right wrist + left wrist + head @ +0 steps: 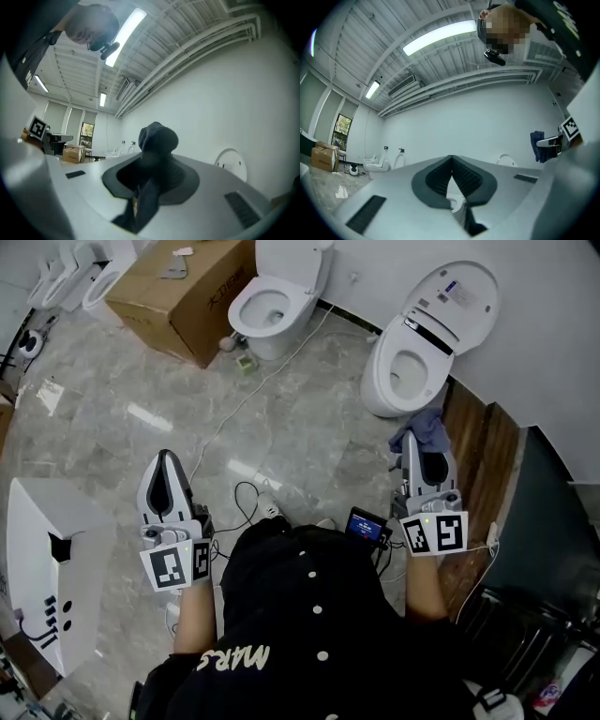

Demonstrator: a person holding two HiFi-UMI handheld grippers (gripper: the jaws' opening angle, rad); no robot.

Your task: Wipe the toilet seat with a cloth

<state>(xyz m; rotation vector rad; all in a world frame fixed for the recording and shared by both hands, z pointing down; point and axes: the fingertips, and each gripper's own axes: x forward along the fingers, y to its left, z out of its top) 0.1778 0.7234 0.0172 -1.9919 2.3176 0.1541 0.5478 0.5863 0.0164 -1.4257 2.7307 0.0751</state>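
Our right gripper (424, 454) is pinched tight on the blue cloth (427, 430). The toilet seat (382, 382) is near, at 12 o'clock from it, with the lid up. Our left gripper (167, 463) has its jaws together with nothing in them, and it is well apart from the seat. We think the right one should go straight ahead.

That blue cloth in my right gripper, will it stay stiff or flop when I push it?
Probably floppy: the blue cloth bunches above the right gripper and a tail droops below. Likely light, since it hangs from one pinch. It may fold rather than push flat.
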